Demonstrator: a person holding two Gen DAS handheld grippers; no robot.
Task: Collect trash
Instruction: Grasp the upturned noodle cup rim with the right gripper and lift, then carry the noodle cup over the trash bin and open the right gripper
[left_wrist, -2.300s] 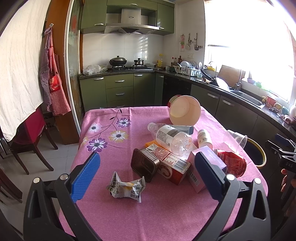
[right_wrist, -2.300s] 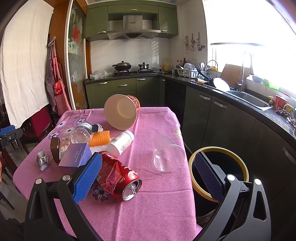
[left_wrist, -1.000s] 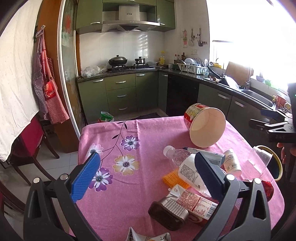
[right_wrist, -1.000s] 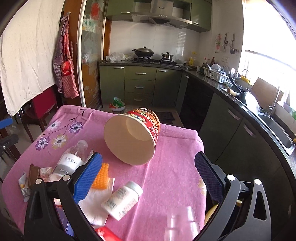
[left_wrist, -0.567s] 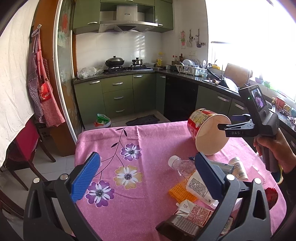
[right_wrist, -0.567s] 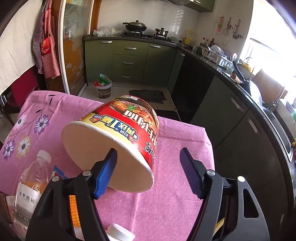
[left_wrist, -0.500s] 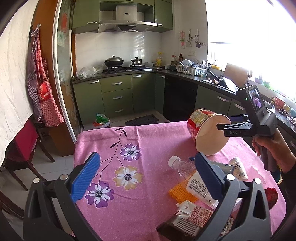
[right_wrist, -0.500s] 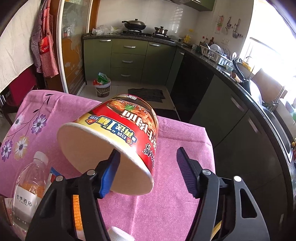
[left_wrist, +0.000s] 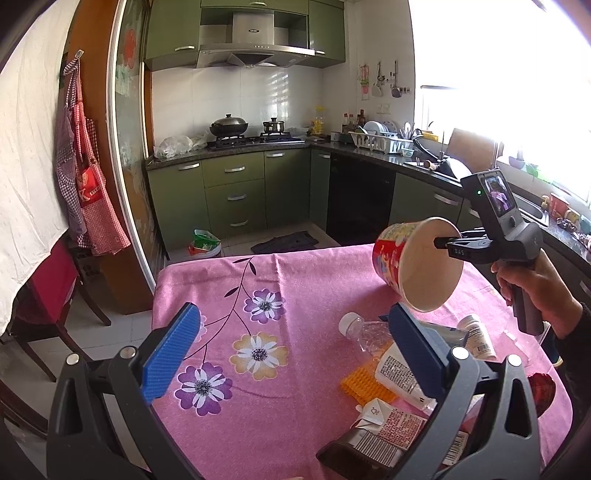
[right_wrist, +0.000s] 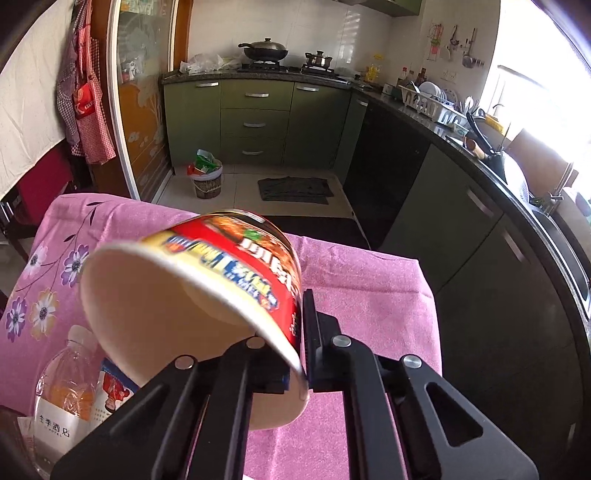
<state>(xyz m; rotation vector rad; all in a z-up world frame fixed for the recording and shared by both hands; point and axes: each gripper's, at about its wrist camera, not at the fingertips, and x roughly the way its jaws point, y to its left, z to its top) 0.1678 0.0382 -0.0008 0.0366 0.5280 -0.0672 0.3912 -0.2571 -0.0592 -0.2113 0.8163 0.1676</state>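
Noodle cup (right_wrist: 207, 295) is sitting pinched at its rim in my right claw (right_wrist: 301, 354), the two pads pressed together on the thin wall, one inside the mouth and one outside against the red label. In my right view the cup is tipping on its side, its open mouth facing me and to nine o'clock. It is hanging over the far part of the pink flowered tablecloth (right_wrist: 369, 291); whether its lower edge is touching the cloth I cannot quite tell. In my left view the same cup (left_wrist: 417, 269) is showing at two o'clock, with my right hand (left_wrist: 535, 291) gripping the handle behind it at three o'clock.

My left claw (left_wrist: 291, 347) is hovering with its blue pads spread wide and nothing between them, over the purple and yellow flowers.

Below the cup, at about four o'clock in the left view, the other rubbish is lying together: a clear plastic bottle (left_wrist: 365, 332), an orange ridged piece (left_wrist: 364, 384), a small white pill bottle (left_wrist: 476, 336) and a flattened carton (left_wrist: 391, 424).
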